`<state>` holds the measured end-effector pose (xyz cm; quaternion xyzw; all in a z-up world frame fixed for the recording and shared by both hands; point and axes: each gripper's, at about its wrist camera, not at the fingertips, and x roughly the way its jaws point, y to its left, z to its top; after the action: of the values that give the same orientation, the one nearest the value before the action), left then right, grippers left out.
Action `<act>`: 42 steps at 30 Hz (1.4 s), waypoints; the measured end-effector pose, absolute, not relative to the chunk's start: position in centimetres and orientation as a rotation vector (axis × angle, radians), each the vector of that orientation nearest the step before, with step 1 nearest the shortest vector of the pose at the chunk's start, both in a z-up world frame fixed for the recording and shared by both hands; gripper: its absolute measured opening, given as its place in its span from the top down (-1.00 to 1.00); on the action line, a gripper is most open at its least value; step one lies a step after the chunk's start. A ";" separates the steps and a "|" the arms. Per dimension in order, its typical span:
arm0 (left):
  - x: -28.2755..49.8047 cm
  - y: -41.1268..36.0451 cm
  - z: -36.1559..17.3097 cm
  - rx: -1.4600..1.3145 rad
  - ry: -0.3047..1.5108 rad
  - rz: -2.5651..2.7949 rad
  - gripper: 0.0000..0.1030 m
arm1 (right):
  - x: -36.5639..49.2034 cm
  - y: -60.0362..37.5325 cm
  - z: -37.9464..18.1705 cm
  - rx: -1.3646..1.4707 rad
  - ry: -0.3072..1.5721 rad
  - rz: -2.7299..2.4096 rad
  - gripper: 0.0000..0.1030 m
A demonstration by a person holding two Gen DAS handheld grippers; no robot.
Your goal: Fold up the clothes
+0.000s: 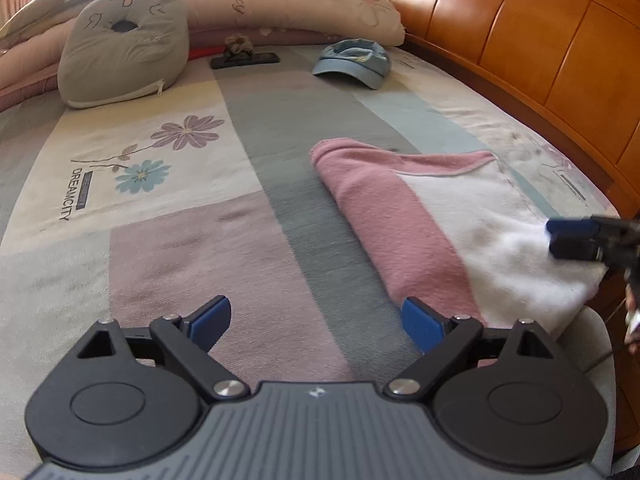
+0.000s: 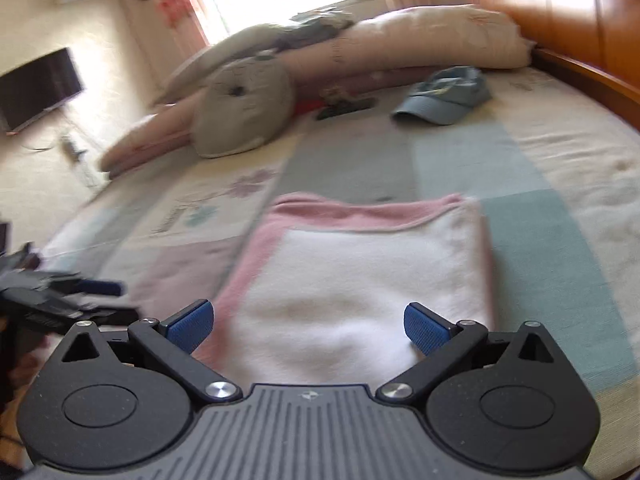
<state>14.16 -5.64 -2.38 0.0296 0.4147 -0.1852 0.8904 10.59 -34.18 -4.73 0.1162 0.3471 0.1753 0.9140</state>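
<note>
Left wrist view first: the left tongs (image 1: 316,326) hang spread wide over the patchwork bedsheet of grey, pink and cream panels (image 1: 256,184), nothing between their blue pads. Just beside the right pad lies the folded pink-and-white fleecy garment (image 1: 420,216), flat on the bed, its pink rolled edge running away up the grey stripe. At the far right edge, the right tongs (image 1: 576,240) hover low over the garment's white corner, blurred. Beyond the garment, a printed flower with the word DREAMCITY (image 1: 148,160) sits off to the left. Farther back rest a light blue cloth cap (image 1: 354,63), a dark flat phone-like object (image 1: 244,60) with something crumpled on it, and a grey square cushion (image 1: 124,56). Long pink bolster pillows (image 1: 312,8) line the far side, with the curved orange wooden headboard (image 1: 520,32) sweeping right.

Right wrist view now: the right tongs (image 2: 308,326) are wide apart too, empty, directly above the garment's (image 2: 360,272) near white edge. The left tongs (image 2: 100,288) show at the left, blurred.
</note>
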 end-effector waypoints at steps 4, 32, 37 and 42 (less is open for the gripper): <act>13.2 -6.3 -2.0 0.089 0.860 -0.399 -0.80 | 9.8 -34.5 -6.1 0.209 0.743 0.320 -0.95; 10.5 -8.8 -1.6 0.113 0.854 -0.481 -0.81 | 5.1 -31.2 -4.9 0.201 0.711 0.367 -1.00; 10.9 -8.5 -1.3 0.085 0.842 -0.462 -0.81 | 5.9 -31.9 -4.1 0.220 0.674 0.308 -1.00; 10.6 -9.1 -1.5 0.113 0.847 -0.480 -0.81 | 7.8 -33.0 -4.9 0.255 0.717 0.228 -1.00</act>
<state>10.63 -9.11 -1.47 0.0543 0.4069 -0.2306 0.8822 7.80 -33.03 -4.90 0.1243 0.3489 0.1112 0.9222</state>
